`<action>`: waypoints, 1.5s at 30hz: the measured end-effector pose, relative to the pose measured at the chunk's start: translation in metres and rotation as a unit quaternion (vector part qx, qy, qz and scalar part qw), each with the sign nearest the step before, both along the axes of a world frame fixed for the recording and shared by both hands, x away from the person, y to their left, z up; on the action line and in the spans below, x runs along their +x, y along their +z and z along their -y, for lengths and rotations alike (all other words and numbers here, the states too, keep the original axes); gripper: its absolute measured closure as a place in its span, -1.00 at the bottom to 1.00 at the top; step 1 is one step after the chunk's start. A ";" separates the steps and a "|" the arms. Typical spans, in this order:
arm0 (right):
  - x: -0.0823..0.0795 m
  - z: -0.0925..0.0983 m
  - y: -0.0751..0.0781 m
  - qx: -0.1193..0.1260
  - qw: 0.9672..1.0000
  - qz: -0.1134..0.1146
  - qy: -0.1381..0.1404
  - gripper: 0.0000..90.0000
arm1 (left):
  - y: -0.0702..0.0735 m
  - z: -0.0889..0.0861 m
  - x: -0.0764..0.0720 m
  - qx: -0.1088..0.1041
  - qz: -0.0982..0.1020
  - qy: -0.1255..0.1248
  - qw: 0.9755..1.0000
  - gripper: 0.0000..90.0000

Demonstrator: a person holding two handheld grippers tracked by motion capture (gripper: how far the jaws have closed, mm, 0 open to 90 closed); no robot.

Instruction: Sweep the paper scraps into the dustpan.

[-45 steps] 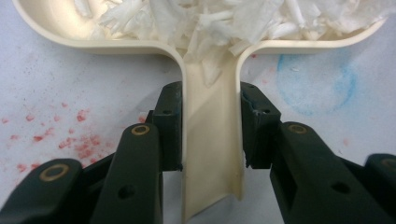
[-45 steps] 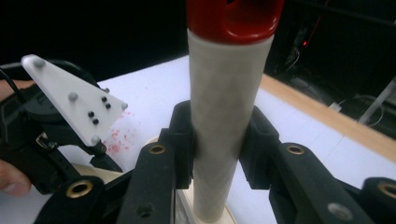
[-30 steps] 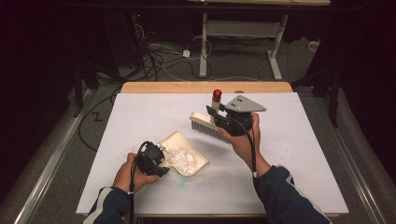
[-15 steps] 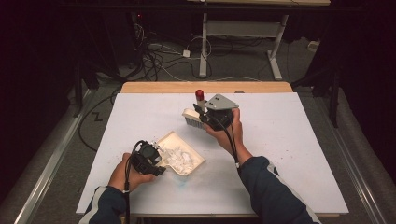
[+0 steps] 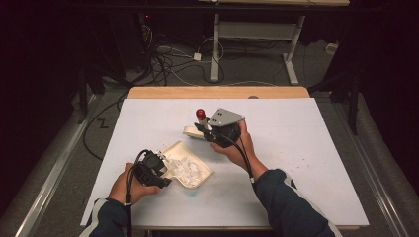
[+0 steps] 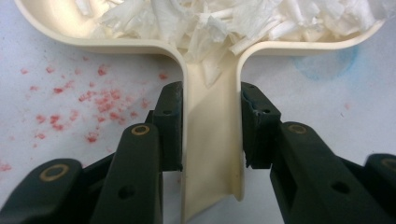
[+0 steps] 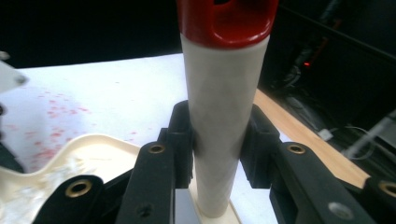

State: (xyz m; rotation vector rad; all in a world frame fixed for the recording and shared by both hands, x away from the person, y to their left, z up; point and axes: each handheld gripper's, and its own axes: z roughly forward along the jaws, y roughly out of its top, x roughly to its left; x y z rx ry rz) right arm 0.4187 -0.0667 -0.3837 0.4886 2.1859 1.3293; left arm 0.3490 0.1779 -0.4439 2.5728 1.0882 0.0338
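Left gripper view: left gripper [image 6: 211,126] clamps dustpan [image 6: 212,154] handle; right gripper [image 7: 217,144] clamps brush [image 7: 223,116] handle upright.

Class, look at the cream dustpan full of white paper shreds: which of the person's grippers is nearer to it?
Left. The left gripper clamps the dustpan by its handle; the right gripper grips the brush just beyond the pan.
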 end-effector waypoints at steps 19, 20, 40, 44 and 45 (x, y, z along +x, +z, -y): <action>-0.050 0.024 0.027 0.023 0.997 -0.033 0.059 0.57 | -0.001 0.005 0.002 0.012 -0.001 -0.003 1.000 0.39; -0.050 0.026 0.029 0.024 0.998 -0.027 0.054 0.57 | -0.001 0.005 0.002 0.015 -0.001 -0.007 1.000 0.39; -0.052 0.035 0.013 -0.043 0.998 -0.018 -0.035 0.57 | 0.003 0.004 -0.003 0.030 -0.008 -0.024 0.999 0.39; -0.060 0.029 0.011 -0.047 0.998 -0.021 -0.025 0.56 | 0.003 0.005 -0.003 0.037 -0.008 -0.027 0.999 0.39; -0.063 0.028 0.010 -0.046 0.998 -0.025 -0.020 0.56 | 0.003 0.005 -0.004 0.038 -0.011 -0.028 0.999 0.39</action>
